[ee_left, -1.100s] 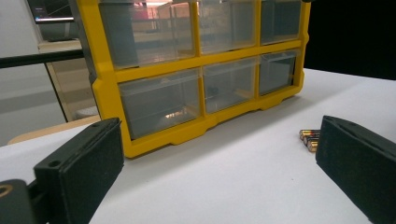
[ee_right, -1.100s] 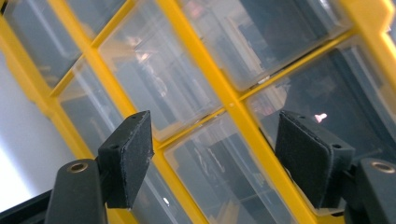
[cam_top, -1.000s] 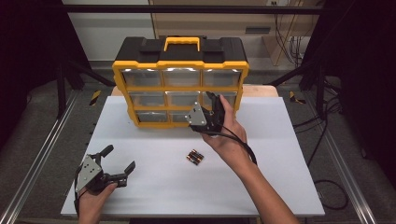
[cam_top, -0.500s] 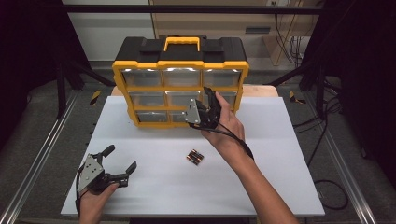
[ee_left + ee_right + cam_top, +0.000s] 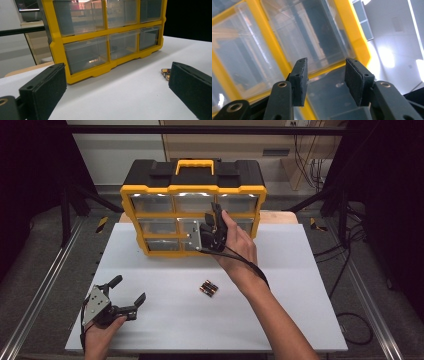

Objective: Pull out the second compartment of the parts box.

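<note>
Right gripper (image 5: 216,222) at frame centre, against organizer (image 5: 192,212) middle drawer (image 5: 317,42); jaws half-open, just been closing, gripped nothing. Left gripper (image 5: 127,292) lower left, wide open, empty.

A lab or test workshop: a white bench (image 5: 300,270) stands inside a black metal frame (image 5: 200,129) with rails (image 5: 35,305) along the floor, cables (image 5: 305,150) hang at the far right wall, and a yellow parts organizer (image 5: 192,210) sits on the bench.
</note>
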Tool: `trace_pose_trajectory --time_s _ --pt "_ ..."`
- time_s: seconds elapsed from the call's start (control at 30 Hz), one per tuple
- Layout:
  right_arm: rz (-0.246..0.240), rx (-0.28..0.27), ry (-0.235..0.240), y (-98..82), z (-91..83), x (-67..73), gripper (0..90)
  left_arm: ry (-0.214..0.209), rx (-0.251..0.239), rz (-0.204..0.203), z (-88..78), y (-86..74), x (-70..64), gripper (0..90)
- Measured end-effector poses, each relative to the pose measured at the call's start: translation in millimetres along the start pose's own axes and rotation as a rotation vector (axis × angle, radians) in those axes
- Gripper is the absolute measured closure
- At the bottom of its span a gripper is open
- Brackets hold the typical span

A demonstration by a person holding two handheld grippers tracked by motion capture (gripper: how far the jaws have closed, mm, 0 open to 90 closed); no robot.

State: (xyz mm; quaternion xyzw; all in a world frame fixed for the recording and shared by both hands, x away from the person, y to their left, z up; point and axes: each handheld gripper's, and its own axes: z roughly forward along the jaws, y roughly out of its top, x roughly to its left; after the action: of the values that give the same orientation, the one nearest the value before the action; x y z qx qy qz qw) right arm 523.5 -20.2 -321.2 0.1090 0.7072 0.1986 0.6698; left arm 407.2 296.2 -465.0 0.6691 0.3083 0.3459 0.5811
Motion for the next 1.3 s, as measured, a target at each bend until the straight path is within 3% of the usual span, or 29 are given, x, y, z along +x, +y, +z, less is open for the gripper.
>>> trace_pose_trajectory --time_s 0.1,0.3,0.53,1.3 --pt "-0.045 -0.002 -0.030 4.1 2.7 -0.2 55.1 0.001 0.002 0.006 0.2 0.0 -0.4 1.2" --pt "-0.062 0.002 -0.059 7.9 5.0 -2.0 57.7 0.003 0.006 0.009 0.7 -0.3 -0.5 1.5" --pt "-0.130 0.004 -0.089 12.3 8.2 -3.9 62.0 0.007 0.008 0.005 0.3 -0.5 0.3 1.8" --pt "-0.225 0.022 -0.116 18.5 23.2 -1.7 71.7 0.001 0.007 0.008 0.5 -0.4 0.1 2.4"
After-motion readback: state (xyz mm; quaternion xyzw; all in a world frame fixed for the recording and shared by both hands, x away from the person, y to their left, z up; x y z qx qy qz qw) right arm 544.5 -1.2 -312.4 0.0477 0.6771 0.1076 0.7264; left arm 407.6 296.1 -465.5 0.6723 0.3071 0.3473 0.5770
